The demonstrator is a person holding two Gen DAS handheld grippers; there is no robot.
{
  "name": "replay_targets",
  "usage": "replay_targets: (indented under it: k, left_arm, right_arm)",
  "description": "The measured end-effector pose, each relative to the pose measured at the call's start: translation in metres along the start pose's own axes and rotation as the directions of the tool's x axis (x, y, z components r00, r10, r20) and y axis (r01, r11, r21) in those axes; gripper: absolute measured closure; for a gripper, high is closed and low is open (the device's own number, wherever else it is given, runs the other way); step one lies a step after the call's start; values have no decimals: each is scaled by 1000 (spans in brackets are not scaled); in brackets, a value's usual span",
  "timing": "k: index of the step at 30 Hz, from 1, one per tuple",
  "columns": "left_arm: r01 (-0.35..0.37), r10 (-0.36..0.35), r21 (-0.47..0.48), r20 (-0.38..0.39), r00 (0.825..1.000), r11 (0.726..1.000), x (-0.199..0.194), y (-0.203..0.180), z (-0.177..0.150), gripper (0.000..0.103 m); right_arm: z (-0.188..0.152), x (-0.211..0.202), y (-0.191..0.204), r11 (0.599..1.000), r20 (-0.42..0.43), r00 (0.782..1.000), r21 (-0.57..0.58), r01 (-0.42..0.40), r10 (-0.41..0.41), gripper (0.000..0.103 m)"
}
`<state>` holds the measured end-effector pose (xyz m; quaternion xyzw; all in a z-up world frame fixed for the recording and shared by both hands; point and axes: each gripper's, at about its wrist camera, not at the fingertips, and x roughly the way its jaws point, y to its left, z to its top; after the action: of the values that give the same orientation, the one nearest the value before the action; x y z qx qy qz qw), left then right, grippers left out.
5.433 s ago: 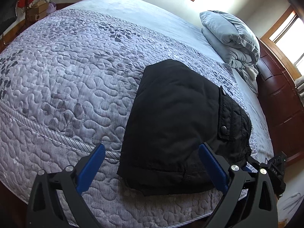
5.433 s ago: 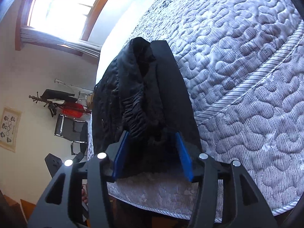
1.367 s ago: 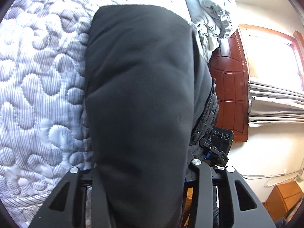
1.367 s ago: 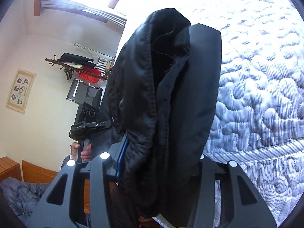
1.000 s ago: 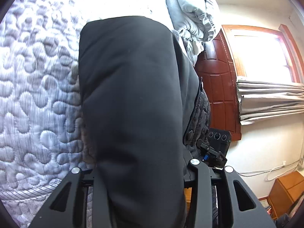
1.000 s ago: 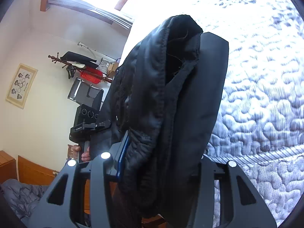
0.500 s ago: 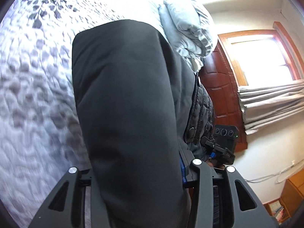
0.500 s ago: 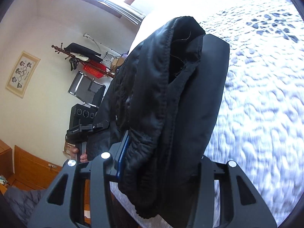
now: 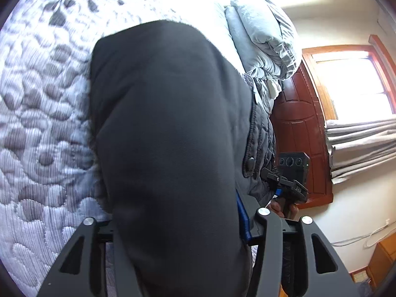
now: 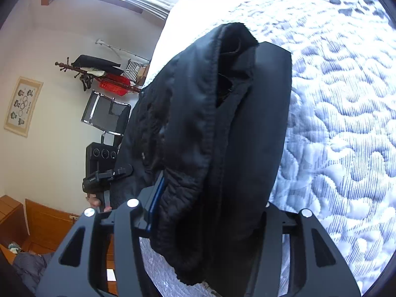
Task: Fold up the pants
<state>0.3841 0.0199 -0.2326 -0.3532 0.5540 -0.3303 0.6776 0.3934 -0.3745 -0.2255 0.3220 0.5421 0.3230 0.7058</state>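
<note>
The folded black pants (image 9: 168,128) fill the left wrist view, held up on edge over the quilted bed (image 9: 42,128). My left gripper (image 9: 173,222) grips their near end; its jaws are opening, and the blue right pad (image 9: 242,215) still lies against the cloth. In the right wrist view the pants' (image 10: 222,128) layered side edge shows, with the elastic waistband folded inside. My right gripper (image 10: 210,210) holds that end, jaws opening too, its blue left pad (image 10: 156,198) against the fabric. Each view shows the other gripper in a hand beyond the pants.
A folded grey duvet and pillows (image 9: 262,37) lie at the head of the bed, by a dark red wooden headboard (image 9: 299,133). Beyond the bed stand a coat rack (image 10: 99,74) and a chair (image 10: 106,113). Quilt (image 10: 346,123) spreads wide beside the pants.
Both grippers have carried the pants forward over the bed and lower, toward the patterned part of the quilt. The left jaws stand slightly wider than before.
</note>
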Motion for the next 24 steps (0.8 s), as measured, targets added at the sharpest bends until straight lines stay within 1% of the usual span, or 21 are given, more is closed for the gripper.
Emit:
replay_targets:
  k: [1, 2, 4, 6, 10, 14, 20, 24]
  left_arm:
    - [1, -1, -14, 1, 1000, 1000, 0, 5, -1, 44]
    - [0, 0, -27, 3, 1000, 1000, 1, 10, -2, 41]
    - [-2, 2, -19, 9, 1000, 1000, 2, 14, -4, 39]
    - [-18, 18, -2, 20, 1000, 1000, 1, 14, -7, 34]
    - [-73, 73, 22, 32, 997, 997, -2, 14, -15, 27]
    - [-134, 132, 44, 46, 990, 990, -11, 9, -22, 18]
    - [-185, 182, 35, 68, 981, 982, -26, 8, -33, 15]
    - [-222, 218, 38, 89, 972, 974, -37, 6, -41, 15]
  right_arm:
    - [-1, 0, -6, 1000, -1, 1000, 17, -9, 9, 44]
    - [-2, 1, -12, 999, 2, 1000, 37, -13, 13, 43]
    - [-6, 0, -21, 998, 12, 1000, 57, -24, 23, 39]
    - [-7, 0, -22, 997, 31, 999, 66, -28, 26, 33]
    - [-16, -6, -27, 997, 61, 998, 69, -25, 20, 30]
    - [-22, -18, -33, 996, 83, 997, 91, -16, 8, 25]
    - [-36, -42, -39, 996, 107, 994, 90, 3, -13, 24]
    - [-44, -58, -40, 995, 124, 991, 98, 31, -43, 23]
